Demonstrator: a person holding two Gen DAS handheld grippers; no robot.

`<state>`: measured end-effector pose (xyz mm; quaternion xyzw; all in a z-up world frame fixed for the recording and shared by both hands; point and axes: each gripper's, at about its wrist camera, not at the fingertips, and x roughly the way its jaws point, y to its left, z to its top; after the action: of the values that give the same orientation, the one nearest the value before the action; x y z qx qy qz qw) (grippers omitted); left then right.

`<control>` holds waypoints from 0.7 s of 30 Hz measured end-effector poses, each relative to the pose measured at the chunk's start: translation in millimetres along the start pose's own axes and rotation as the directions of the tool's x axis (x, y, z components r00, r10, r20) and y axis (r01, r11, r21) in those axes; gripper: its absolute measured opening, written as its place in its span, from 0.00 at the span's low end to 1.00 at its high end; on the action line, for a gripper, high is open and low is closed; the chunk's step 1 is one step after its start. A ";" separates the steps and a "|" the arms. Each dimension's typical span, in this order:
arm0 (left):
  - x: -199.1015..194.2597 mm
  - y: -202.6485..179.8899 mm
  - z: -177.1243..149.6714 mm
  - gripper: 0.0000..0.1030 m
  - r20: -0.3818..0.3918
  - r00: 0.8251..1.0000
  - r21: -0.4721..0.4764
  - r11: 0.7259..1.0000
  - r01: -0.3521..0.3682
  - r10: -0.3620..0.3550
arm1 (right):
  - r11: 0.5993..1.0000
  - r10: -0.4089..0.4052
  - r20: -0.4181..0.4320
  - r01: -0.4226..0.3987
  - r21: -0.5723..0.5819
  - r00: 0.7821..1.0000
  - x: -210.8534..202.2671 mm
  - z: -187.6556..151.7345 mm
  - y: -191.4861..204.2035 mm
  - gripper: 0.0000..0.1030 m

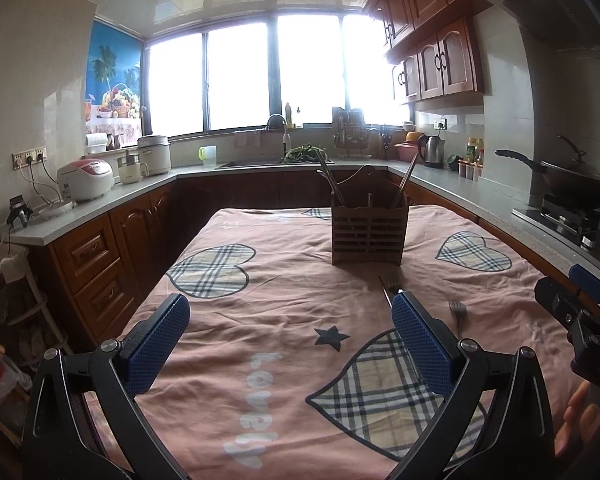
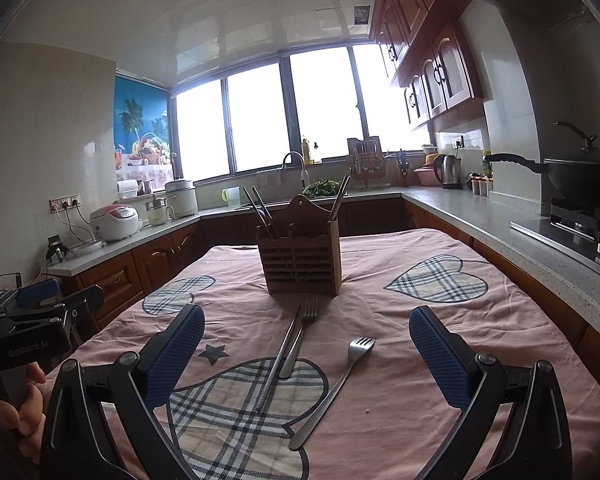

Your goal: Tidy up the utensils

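Note:
A wooden slatted utensil holder [image 2: 302, 262] stands on the pink cloth-covered table [image 2: 400, 380], with chopsticks [image 2: 260, 212] sticking up in it; it also shows in the left wrist view [image 1: 368, 232]. On the cloth before it lie a metal fork [image 2: 300, 338], a metal chopstick [image 2: 278, 360] beside it, and a second fork [image 2: 332, 388] to the right. My right gripper [image 2: 306, 328] is open and empty above these. My left gripper [image 1: 290, 316] is open and empty, left of the forks [image 1: 458, 310]. The right gripper's body [image 1: 580, 312] shows at the left view's right edge.
Kitchen counters [image 2: 500, 220] wrap around the table on three sides. A wok on a stove [image 2: 580, 184] is at right, a kettle [image 2: 450, 170] and sink [image 2: 296, 168] at the back, rice cookers [image 2: 114, 222] at left.

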<state>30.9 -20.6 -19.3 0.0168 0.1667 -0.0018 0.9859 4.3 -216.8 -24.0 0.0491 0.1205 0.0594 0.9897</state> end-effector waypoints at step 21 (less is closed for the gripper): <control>-0.6 1.5 -0.5 1.00 -0.007 1.000 -0.009 1.000 0.001 -0.001 | 1.000 0.003 -0.004 -0.003 -0.006 1.000 -0.6 -0.2 3.7 1.00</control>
<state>30.1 -19.1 -19.5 0.0122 0.1702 -0.0013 0.9853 3.2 -213.2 -23.7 0.0461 0.1222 0.0614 0.9895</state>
